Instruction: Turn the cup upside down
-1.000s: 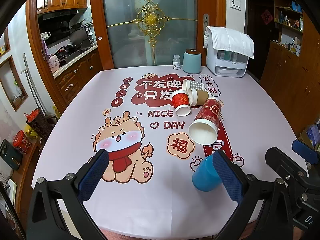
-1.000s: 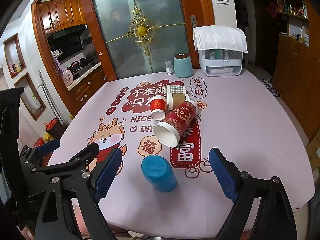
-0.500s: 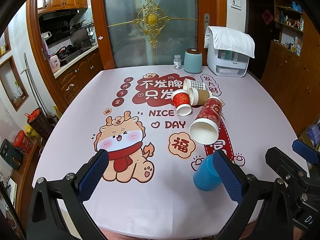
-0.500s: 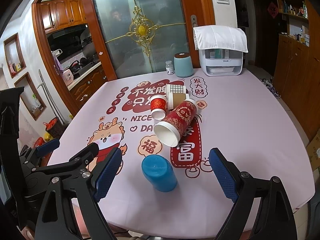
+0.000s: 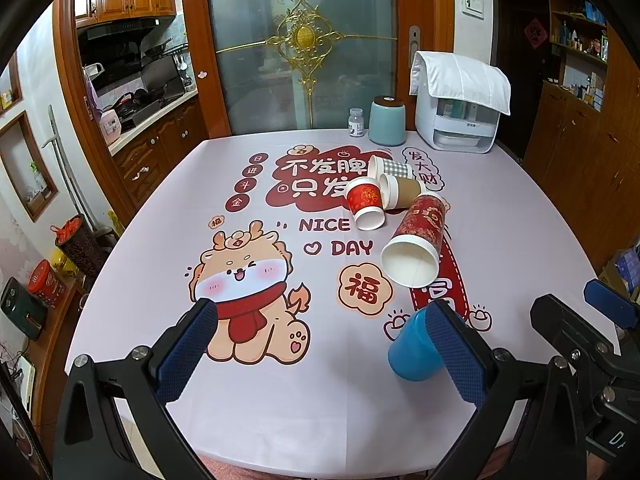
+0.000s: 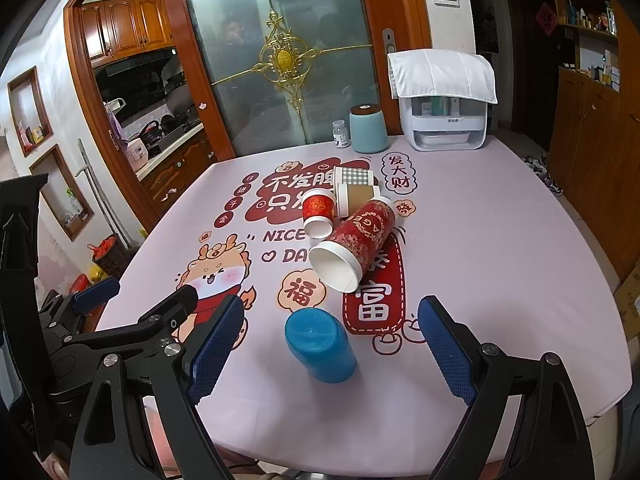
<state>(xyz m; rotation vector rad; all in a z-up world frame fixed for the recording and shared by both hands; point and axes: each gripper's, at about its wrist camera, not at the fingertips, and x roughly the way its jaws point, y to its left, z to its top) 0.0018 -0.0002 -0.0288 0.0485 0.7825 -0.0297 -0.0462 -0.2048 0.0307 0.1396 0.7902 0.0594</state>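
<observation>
Little has changed since a moment ago. My left tongs and right tongs both hang spread wide, gripping nothing. The blue cup stands upside down on the table, between my right fingers and untouched; in the left view it has drifted slightly rightward, behind my right finger.

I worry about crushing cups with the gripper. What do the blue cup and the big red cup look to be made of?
The blue cup looks like plastic: one even colour and a smooth, slightly glossy base. It is probably fairly stiff. The big red cup, lying on its side, looks like paper: printed matte wall, white inside, rolled white rim. It likely dents under a hard squeeze.
</observation>
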